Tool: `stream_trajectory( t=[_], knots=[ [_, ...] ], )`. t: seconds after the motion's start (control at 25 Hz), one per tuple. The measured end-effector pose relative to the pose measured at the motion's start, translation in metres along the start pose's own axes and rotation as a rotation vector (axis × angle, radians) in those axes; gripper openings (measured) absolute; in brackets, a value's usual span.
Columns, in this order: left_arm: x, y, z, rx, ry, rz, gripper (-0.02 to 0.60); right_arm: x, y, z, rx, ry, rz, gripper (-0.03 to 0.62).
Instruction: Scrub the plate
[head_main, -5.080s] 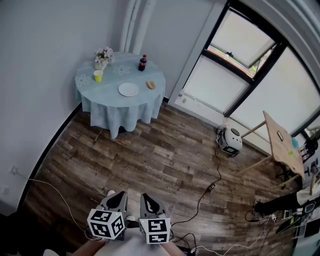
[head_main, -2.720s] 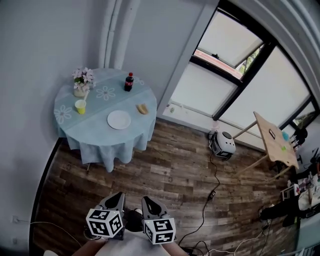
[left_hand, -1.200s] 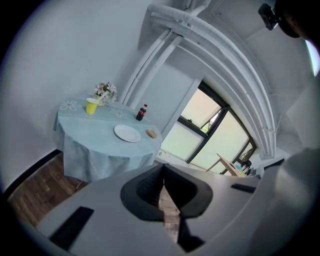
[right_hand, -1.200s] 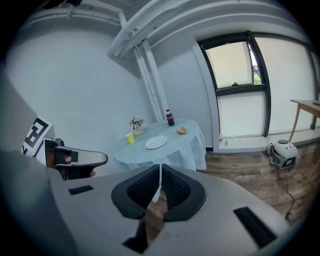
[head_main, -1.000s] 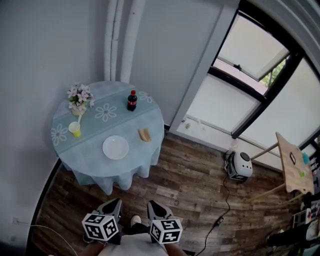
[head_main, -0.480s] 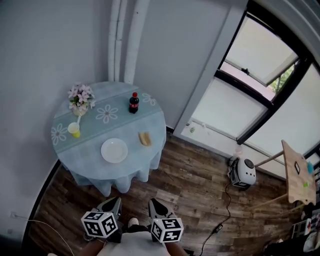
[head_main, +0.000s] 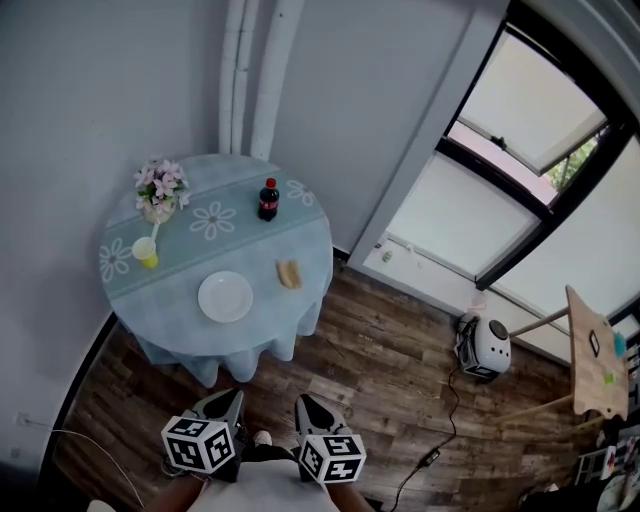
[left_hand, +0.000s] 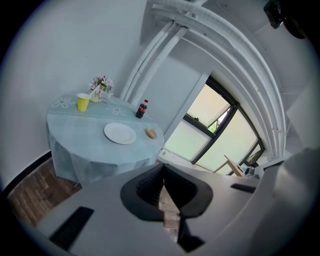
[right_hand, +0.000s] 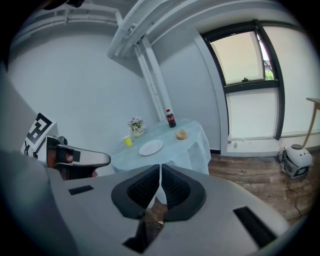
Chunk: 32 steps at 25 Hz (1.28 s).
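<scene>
Round table (head_main: 180, 305), blue flowered cloth: my landmark, well ahead of me. Left gripper (head_main: 224, 403) and right gripper (head_main: 306, 406), one each, low in front of me and well short of the table; both pairs of fingers are pressed together with nothing between them. White plate (head_main: 225, 297), one, bare, on the near part of the table. Vase of flowers (head_main: 160, 188), far left of the table. Dark bottle (head_main: 268, 199), far side. Yellow cup (head_main: 147, 252), left edge. Small tan lump (head_main: 289, 273), just right of the plate; I take it for the sponge. Step in hand, as I judge it: the approach. I should come up to the table squarely, open the right fingers only once near the sponge, and keep the left free to steady the plate.
</scene>
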<state>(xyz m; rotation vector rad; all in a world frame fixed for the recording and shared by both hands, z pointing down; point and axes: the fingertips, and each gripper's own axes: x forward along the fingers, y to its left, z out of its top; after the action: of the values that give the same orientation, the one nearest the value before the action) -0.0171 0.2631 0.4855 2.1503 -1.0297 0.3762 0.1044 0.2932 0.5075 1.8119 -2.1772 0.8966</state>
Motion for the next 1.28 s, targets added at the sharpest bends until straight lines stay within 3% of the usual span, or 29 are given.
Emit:
stream_trajectory(
  t=[0.52,0.96,1.28],
  knots=[
    [0.019,0.02,0.015,-0.05,0.015,0.022,0.009,0.024,-0.007,0.01,-0.005,0.029,-0.013,0.038],
    [0.056,0.049,0.06,-0.084,0.029,-0.018,0.009,0.076,-0.007,0.039,-0.043,0.038,-0.048,0.038],
    [0.084,0.082,0.104,-0.041,0.039,-0.033,0.009,0.118,-0.006,0.065,-0.028,0.041,-0.088,0.038]
  ],
)
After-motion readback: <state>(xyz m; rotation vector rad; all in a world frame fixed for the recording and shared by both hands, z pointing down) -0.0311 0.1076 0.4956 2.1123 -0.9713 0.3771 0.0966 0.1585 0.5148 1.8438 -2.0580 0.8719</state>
